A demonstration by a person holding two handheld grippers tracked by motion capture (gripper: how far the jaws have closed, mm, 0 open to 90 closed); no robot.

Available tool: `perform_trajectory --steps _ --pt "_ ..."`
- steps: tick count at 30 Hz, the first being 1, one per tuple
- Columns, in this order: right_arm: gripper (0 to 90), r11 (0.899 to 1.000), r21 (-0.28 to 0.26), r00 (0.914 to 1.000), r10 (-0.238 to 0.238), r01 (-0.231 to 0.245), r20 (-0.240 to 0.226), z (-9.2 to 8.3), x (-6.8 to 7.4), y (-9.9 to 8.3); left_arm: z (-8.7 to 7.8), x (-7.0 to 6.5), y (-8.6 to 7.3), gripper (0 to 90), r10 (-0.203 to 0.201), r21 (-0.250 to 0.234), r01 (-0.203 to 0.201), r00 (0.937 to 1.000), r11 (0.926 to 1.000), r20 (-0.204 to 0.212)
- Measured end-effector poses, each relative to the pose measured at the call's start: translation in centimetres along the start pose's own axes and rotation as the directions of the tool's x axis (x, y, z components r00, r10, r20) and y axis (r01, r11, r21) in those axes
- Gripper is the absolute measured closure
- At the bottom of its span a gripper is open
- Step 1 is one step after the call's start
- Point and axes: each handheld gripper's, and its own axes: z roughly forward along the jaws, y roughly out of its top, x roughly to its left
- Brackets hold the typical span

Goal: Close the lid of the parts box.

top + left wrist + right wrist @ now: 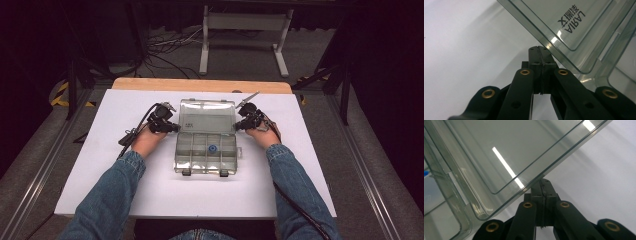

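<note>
A dark room with cables on the grey floor surrounds a white table (150,195) with a wooden strip along its far edge. In the middle of it sits a clear plastic compartment box (206,152), its lid (207,117) swung up and back, and a small blue round part (212,148) lies in one of the middle compartments.

The left gripper (174,127) sits at the lid's left edge and the right gripper (239,125) at its right edge. Both have their jaws pressed together with nothing between them, so each only nudges the lid with its closed tips (539,50) (544,183); neither is pinching it.

That is the weak point, I'd judge. The lid is thin, smooth, glossy plastic with rounded corners, and a blunt black tip can easily skate off its edge. If one side slips, the lid may drop or twist on its hinge. Uneven pushing could also slide the light box across the slick tabletop, or jolt the blue part out of its compartment.

The base is divided by thin clear walls, with two dark latches (224,173) on its near edge. The lid bears printed lettering (573,20).
</note>
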Motion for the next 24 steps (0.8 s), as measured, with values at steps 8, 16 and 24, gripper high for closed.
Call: perform_trajectory --steps 8,16,24 --pt "90.0 1.000 -0.029 1.0000 0.002 -0.002 -0.004 -0.6 -0.1 0.1 -0.4 -0.2 0.2 89.7 0.000 -0.028 -0.001 0.9997 0.9996 -0.023" --pt "90.0 0.997 -0.071 0.9999 0.013 -0.013 -0.001 -1.4 -0.2 0.3 -1.1 -0.3 0.4 89.7 0.003 -0.061 -0.006 0.9991 0.9981 -0.042" --pt "90.0 0.994 -0.110 1.0000 0.007 -0.006 0.007 -2.3 -0.1 0.6 -1.8 -0.5 0.6 89.8 0.011 -0.086 -0.015 0.9987 0.9962 -0.050"
